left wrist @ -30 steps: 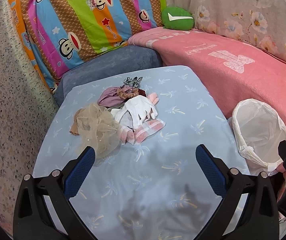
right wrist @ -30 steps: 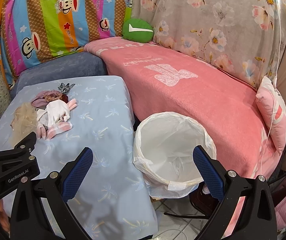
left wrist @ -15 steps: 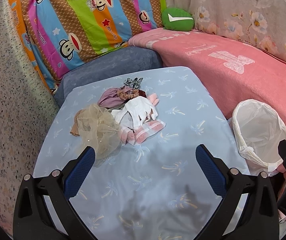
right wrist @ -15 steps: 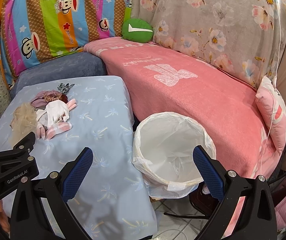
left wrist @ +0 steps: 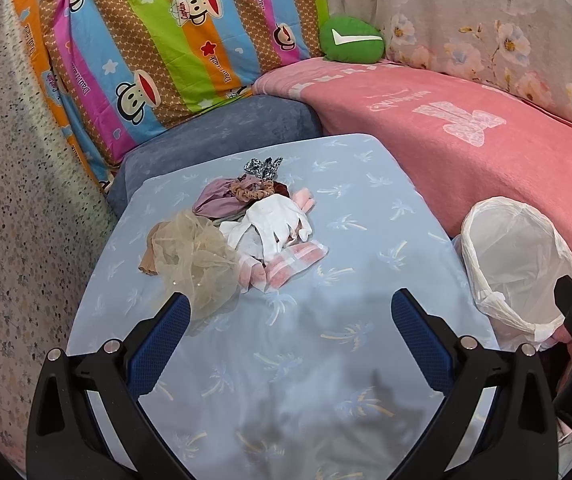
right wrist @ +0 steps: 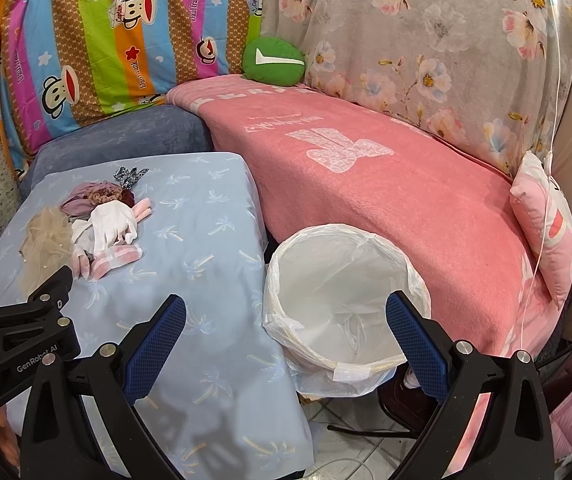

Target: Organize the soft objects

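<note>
Your left claw point(left wrist: 290, 326) gapes wide and holds nothing above the blue bench point(left wrist: 326, 360), its left pad just short of the beige mesh bundle point(left wrist: 193, 258). Your right claw point(right wrist: 286, 330), equally wide and bare, hangs over the white-lined bin point(right wrist: 342, 292) beside the bench. The pile's white glove point(left wrist: 279, 220) lies right of the mesh.
</note>
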Demonstrator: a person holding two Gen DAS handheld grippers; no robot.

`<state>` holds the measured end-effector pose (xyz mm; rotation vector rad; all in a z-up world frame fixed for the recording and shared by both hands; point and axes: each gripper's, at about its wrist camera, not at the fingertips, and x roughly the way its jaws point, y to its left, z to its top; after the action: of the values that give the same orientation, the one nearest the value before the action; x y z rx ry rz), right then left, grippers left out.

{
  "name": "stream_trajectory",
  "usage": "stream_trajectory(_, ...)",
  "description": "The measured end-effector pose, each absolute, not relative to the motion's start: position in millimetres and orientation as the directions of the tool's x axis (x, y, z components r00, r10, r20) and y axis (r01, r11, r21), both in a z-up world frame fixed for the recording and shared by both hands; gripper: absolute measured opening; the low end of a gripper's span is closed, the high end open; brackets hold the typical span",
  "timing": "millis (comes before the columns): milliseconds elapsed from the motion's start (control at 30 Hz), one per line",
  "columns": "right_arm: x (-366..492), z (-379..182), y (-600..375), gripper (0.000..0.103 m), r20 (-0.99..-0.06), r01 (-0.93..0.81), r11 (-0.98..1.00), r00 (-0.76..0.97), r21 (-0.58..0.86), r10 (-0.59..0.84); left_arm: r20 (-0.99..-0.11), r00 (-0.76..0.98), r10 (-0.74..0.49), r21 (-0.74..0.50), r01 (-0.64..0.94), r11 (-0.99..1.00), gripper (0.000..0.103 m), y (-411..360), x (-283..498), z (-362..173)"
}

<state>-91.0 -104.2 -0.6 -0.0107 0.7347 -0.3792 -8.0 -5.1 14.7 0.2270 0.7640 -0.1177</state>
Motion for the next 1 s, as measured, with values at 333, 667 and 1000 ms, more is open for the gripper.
stream_trajectory(333, -92.0, -0.8, -104.4, 0.097, -0.652, 0.336, 0.931, 0.676, -0.141, -0.343, -0.695, 0.719, -0.022, 0.163, 0.188, 0.969, 0.096, -5.4, -8.4, 13.6)
stream_trajectory(667, -93.2, -0.6, -105.9, 0.097, -0.651, 0.338, 0.930, 0.676, -0.142, -0.345, -0.693, 0.720, -0.025, 0.163, 0.190, 0.968, 0.096, -6.3, -9.2, 14.2)
stream_trajectory(1000, -93.9, -0.3, -107.0, 0.097, -0.651, 0.340, 0.930, 0.676, -0.139, -0.344, -0.692, 0.722, -0.025, 0.163, 0.190, 0.968, 0.096, -7.0, -9.6, 14.4)
